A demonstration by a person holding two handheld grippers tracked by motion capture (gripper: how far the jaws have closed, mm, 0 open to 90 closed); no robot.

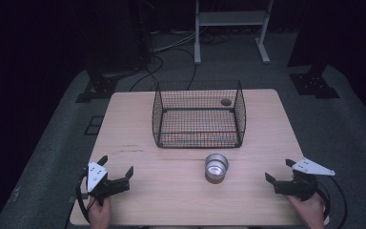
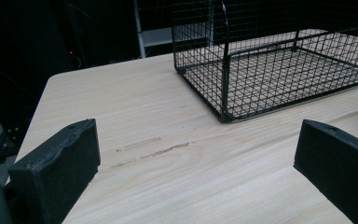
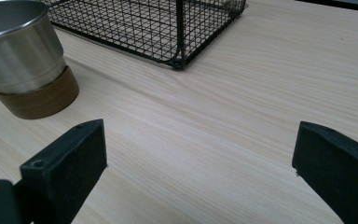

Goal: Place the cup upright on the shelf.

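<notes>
A: Where are your tongs right now?

B: Your left tongs [image 1: 117, 167] sit low near the front left corner of the tabletop [image 1: 138, 167], jaws spread wide with nothing between them. In the left gripper view they frame bare wood with a faint scratch [image 2: 151, 151] on it, and the wire basket [image 2: 270, 65] lies beyond, off to the right.

A: And the other pair?

B: Your right tongs [image 1: 279, 171] rest near the front right edge, also wide apart and holding nothing. They point inward toward the middle of the tabletop.

A: Where is the cup?

B: The metal cup [image 1: 216, 167] stands upright on the tabletop, just in front of the wire basket and a little right of its centre, well apart from both your tongs. In the right gripper view you see it at the upper left, shiny above and with a brown band around its base [image 3: 37, 100]. The basket's corner stands just behind it, apart from the cup.
</notes>
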